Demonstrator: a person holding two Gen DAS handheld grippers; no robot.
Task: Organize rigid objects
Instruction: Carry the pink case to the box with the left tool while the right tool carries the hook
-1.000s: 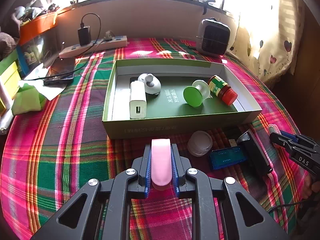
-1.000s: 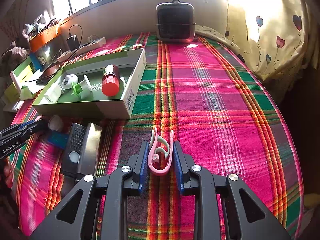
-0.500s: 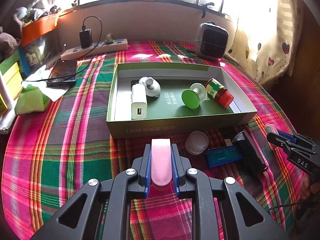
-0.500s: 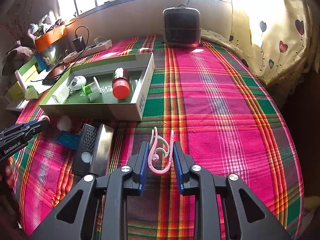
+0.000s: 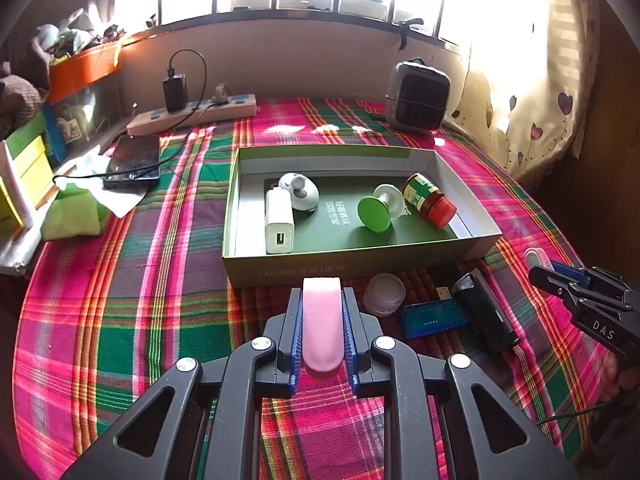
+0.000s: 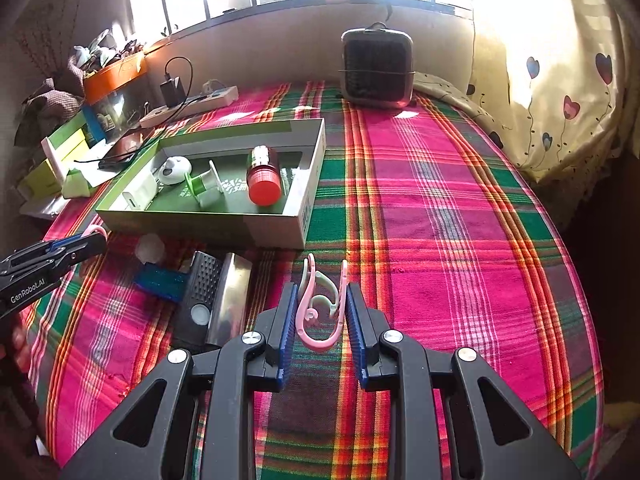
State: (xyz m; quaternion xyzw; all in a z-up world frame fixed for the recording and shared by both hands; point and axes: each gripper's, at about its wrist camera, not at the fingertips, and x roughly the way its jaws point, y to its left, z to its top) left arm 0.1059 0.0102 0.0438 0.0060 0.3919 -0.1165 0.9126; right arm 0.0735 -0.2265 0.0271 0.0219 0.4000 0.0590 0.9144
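Note:
My left gripper (image 5: 322, 300) is shut on a flat pink piece (image 5: 321, 324), held above the plaid cloth just in front of the green box (image 5: 360, 268). The box holds a white charger (image 5: 279, 222), a grey-white round gadget (image 5: 299, 192), a green-capped spool (image 5: 378, 208) and a red-lidded jar (image 5: 428, 200). My right gripper (image 6: 321, 292) is shut on a pink and white clip (image 6: 320, 306), right of the box (image 6: 280, 232). It also shows in the left wrist view (image 5: 560, 276).
In front of the box lie a clear round lid (image 5: 384, 294), a blue circuit board (image 5: 434, 314) and a black device (image 5: 486, 314). A small heater (image 6: 376, 68), a power strip (image 5: 192, 116), a phone (image 5: 134, 160) and boxes at far left (image 5: 24, 168) stand around.
Both grippers have risen and drawn back from the table while keeping their hold; the box and loose items look smaller and farther away.

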